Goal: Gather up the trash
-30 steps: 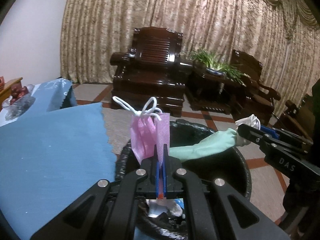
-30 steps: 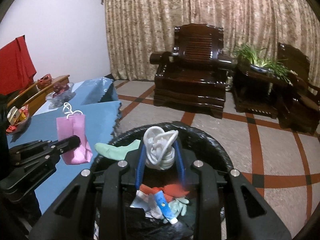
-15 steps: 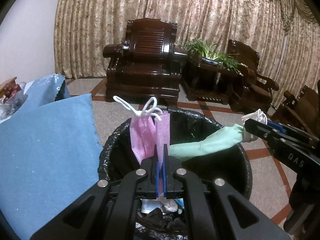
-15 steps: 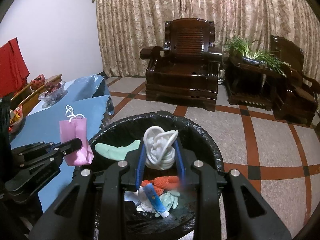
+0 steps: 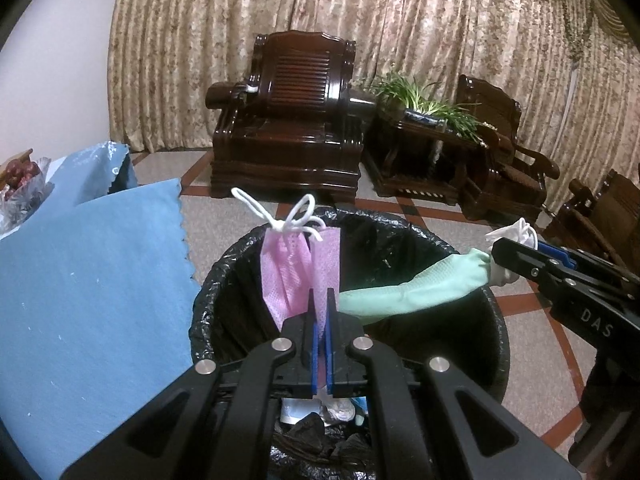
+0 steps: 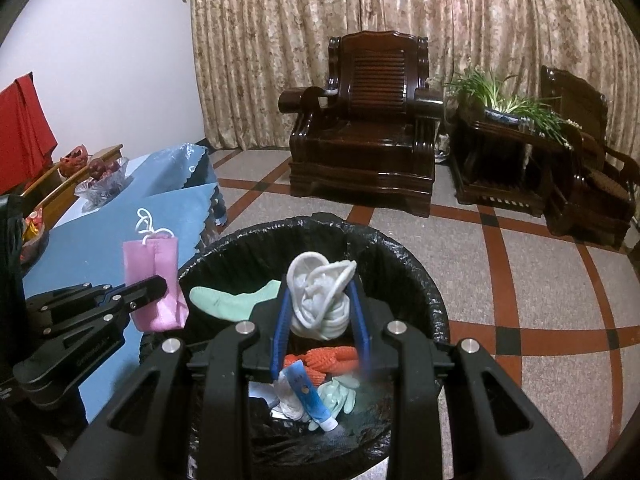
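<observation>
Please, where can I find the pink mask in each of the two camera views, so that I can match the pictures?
Left wrist view: the pink mask is at the centre, held upright in the left claw, in front of the bin.
Right wrist view: the mask is at the left, beside the bin's left rim, in that same claw.
Shared landmark: the dark armchair by the curtain.

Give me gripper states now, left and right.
Left gripper: shut on pink mask.
Right gripper: shut on white sock bundle, green sock hanging from it.
</observation>
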A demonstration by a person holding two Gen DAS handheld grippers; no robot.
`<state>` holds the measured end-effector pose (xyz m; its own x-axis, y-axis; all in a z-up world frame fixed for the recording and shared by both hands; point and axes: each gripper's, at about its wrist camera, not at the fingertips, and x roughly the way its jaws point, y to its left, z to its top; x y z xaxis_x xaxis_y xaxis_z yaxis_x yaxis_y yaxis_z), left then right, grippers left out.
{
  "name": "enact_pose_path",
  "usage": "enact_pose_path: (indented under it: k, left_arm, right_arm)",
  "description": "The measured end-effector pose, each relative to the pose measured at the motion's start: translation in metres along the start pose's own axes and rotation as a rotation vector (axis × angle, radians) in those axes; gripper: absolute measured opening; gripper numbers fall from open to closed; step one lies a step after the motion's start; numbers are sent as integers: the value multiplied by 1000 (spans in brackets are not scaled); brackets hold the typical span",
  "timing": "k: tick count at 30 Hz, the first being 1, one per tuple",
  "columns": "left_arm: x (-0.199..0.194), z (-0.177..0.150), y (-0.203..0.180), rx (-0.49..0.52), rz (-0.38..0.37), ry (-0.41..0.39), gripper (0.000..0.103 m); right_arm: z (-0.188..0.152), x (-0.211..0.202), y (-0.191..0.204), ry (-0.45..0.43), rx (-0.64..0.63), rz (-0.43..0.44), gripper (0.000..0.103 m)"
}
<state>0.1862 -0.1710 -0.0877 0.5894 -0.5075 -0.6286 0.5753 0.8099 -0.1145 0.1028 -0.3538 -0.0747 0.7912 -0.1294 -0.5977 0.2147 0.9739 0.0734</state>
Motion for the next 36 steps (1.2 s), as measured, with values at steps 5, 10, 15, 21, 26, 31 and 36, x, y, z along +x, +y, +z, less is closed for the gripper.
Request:
enact_pose_path:
  k: [5,10,15,21,26,31,36]
  left_arm:
    - [2,-1,2,-13,-4,6,5]
    - [1,-3,5,-47,-18,1,41]
    - [-9,-2,11,-58,3,-18,60]
    - [-41,-2,28,-91,57,-55,87]
    - [-69,-7,40,-113,106,-75,94]
    - [-94,-17,45,-125,155,-71,94]
    - [-117,-27,46,-136,194,-70,96]
  right_arm:
    - [-2,4,-2,10,0,-18,28]
    - [-6,2,-5,-4,5,-56,63]
    - [-6,-5,-9,-32,40,-47,92]
    - [-4,-18,-7,-20,71,1,98]
    - [-3,-35,7,-28,63,12,98]
    - [-2,-50,24,-39,44,20,98]
    - [0,-64,41,-36,11,38,98]
